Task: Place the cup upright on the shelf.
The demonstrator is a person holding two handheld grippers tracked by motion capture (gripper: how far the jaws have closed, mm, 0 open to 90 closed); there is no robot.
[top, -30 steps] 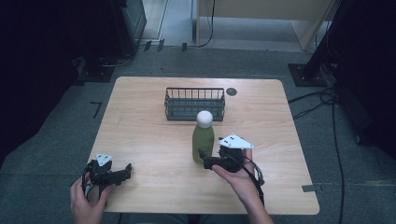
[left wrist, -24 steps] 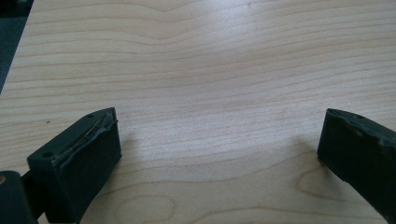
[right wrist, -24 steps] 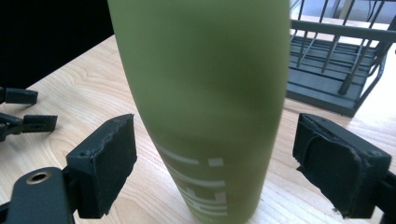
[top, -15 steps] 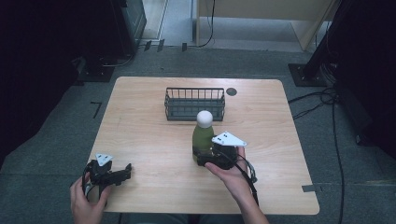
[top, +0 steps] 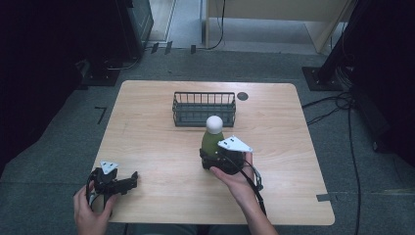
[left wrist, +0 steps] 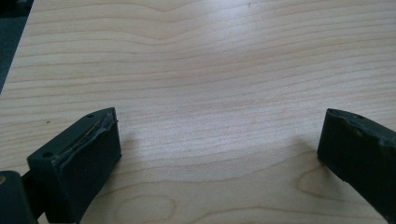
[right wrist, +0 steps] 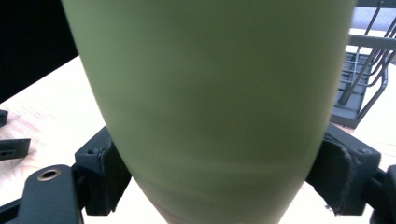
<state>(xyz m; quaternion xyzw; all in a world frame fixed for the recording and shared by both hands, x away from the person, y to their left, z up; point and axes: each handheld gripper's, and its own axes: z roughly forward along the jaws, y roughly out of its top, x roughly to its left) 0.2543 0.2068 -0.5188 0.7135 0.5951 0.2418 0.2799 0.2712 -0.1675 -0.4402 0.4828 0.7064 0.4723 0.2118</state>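
In the high view, a pale wooden worktop (top: 161, 142) is carrying a dark wire basket (top: 203, 108) near the middle of its far edge, with a small dark round spot (top: 242, 96) just beside the basket. A green bottle (top: 212, 139) with a round white cap is standing upright just in front of the basket. The right gripper (top: 215, 159) is sitting at the bottle's base, held by the person's right hand (top: 237, 178). The left gripper (top: 128, 180) is resting near the near left corner — well apart from the bottle.

In the left gripper view, the two black jaws are standing wide apart over bare wood.

In the right gripper view, the green bottle (right wrist: 210, 107) is looming very close, both jaws pressing against its lower sides — clamped on it.
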